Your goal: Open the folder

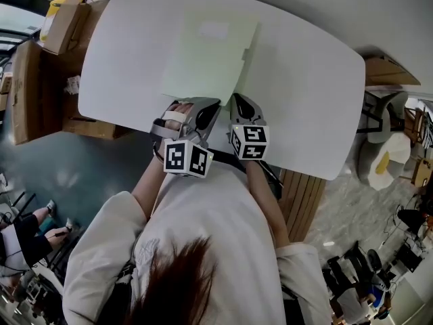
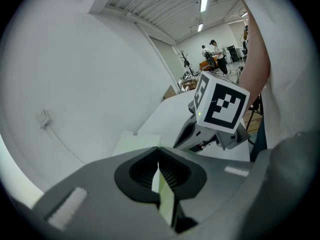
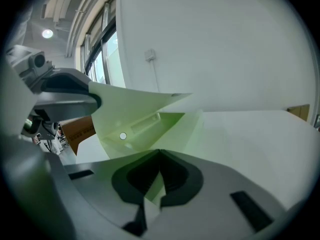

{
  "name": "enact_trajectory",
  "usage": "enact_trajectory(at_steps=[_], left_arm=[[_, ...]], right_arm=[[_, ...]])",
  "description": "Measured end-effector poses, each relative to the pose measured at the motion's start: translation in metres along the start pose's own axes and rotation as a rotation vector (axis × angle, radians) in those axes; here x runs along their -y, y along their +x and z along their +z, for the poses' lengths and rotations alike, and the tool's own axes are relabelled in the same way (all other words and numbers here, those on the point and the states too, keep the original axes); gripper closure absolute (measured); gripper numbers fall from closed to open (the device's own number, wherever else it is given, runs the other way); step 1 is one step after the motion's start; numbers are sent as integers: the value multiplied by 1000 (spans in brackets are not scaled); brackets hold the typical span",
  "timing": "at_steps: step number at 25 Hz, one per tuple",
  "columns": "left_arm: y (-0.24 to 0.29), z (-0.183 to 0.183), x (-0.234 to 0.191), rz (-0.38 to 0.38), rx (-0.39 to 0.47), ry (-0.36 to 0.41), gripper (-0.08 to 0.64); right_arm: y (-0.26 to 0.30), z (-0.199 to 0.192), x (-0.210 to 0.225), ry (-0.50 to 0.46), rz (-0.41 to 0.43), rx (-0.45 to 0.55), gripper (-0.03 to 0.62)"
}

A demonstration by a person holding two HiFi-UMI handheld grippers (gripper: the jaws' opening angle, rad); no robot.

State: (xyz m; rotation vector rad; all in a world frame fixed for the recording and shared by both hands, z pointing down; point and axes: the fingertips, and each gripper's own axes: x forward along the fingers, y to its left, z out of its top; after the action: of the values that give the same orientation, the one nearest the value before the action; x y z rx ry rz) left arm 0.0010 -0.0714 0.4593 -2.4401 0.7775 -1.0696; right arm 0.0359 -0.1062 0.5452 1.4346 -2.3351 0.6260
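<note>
A pale green folder lies on the white table, its near edge towards me. My left gripper sits at that near edge, left of the right gripper. In the left gripper view the left gripper is shut on a thin green sheet of the folder. In the right gripper view the right gripper is shut on the lower green sheet, while the top cover curves up and away to the left, held by the left gripper. The inside of the folder shows a pocket.
Cardboard boxes stand on the floor beyond the table's left end, and another box beyond the right end. People sit at the lower left. A white wall runs behind the table.
</note>
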Motion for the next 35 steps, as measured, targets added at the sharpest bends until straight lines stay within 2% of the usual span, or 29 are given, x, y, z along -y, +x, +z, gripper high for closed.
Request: enact_trajectory(at_steps=[7,14,19,26,30,35], left_arm=[[-9,-1,-8,28,17,-4,549],[-23,-3,-26,51,60,-99,549],[-32,-5,-33,60,73,-104,549],[-41,-8,-41,70,105,-152,549],[-44,-9,-46,92,128,-155,549],[-54,-14,-57,129,142,-204,549]], right_arm=[[0,0,-1,5,-11,22,586],[1,-1,-2,8,-37,23,586],[0,-1,-2,-13,-66,21,584],[-1,-1,0,-55,-110,9,585],[-1,1,1,-54,-131,13,584],[-1,1,0,-70,-130,2,585]])
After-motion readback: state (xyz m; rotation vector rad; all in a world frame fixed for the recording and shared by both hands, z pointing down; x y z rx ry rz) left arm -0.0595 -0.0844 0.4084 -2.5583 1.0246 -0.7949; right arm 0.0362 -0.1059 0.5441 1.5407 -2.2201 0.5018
